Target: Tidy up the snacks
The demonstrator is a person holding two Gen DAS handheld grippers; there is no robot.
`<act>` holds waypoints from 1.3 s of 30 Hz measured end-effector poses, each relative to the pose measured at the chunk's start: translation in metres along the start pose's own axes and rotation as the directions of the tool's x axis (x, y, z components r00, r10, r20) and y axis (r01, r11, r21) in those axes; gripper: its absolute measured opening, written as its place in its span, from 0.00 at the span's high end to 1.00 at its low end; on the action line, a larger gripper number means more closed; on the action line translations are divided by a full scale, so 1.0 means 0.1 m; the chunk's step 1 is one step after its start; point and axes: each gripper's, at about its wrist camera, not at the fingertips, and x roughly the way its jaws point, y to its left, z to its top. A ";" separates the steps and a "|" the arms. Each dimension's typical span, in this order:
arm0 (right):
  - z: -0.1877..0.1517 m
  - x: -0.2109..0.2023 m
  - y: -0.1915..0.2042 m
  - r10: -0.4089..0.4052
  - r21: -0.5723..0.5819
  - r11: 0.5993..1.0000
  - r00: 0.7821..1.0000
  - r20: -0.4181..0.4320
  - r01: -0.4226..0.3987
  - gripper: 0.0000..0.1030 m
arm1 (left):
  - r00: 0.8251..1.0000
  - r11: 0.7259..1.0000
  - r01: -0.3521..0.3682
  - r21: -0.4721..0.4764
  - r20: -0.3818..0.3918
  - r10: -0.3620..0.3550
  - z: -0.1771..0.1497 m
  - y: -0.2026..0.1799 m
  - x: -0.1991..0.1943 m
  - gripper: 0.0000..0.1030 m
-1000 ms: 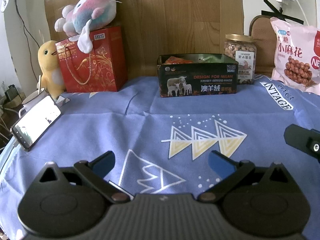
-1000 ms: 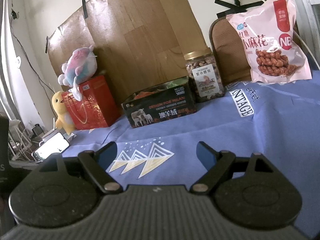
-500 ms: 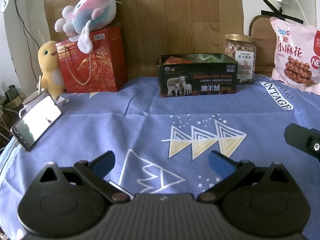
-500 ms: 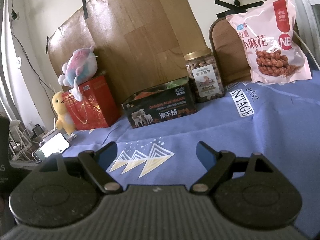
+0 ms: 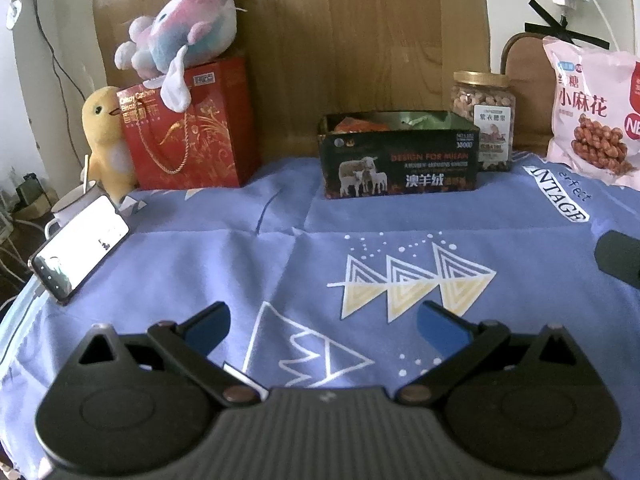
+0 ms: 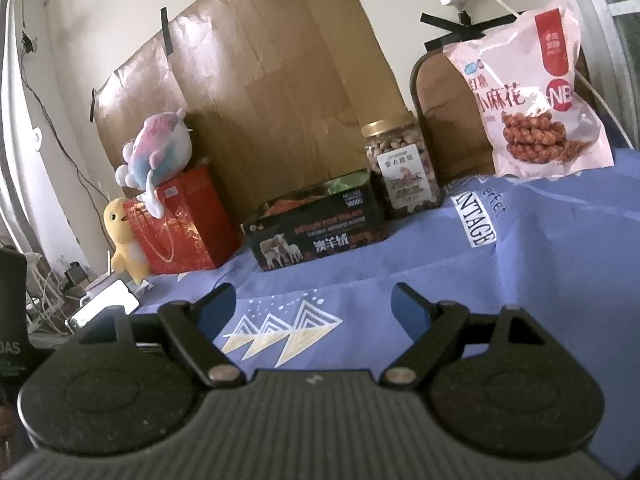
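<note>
A dark open tin [image 5: 400, 160] printed with sheep stands at the back of the blue cloth and holds orange and green packets; it also shows in the right wrist view [image 6: 320, 228]. A gold-lidded nut jar [image 5: 484, 120] [image 6: 400, 168] stands to its right. A pink snack bag [image 5: 592, 116] [image 6: 532, 100] leans at the far right. My left gripper [image 5: 322, 322] is open and empty, low over the cloth. My right gripper [image 6: 314, 306] is open and empty, well short of the tin.
A red gift bag [image 5: 188, 132] with a plush toy [image 5: 180, 36] on top stands at the back left, beside a yellow duck toy [image 5: 104, 136]. A lit phone [image 5: 80, 248] leans at the cloth's left edge. A wood-pattern board [image 5: 360, 32] backs the table.
</note>
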 end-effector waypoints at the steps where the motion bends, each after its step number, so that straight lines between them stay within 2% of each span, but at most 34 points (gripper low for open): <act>1: 0.00 0.00 0.00 0.000 0.001 1.000 1.000 -0.002 0.000 0.16 | 1.000 1.000 0.001 -0.002 -0.003 -0.001 0.00 0.00 0.00 0.00; 21: -0.04 0.05 0.03 0.004 -0.005 1.000 1.000 -0.029 -0.004 0.16 | 0.999 1.000 0.009 -0.019 -0.040 -0.010 0.00 0.04 0.08 0.00; 27: -0.05 0.05 0.02 0.003 -0.003 1.000 1.000 -0.030 -0.003 0.16 | 0.999 1.000 -0.012 -0.002 -0.040 0.012 -0.01 0.01 0.08 0.00; 39: -0.05 0.06 0.02 0.006 -0.004 1.000 0.999 -0.033 -0.007 0.16 | 0.999 1.000 -0.005 -0.012 -0.038 0.004 0.00 0.02 0.07 0.00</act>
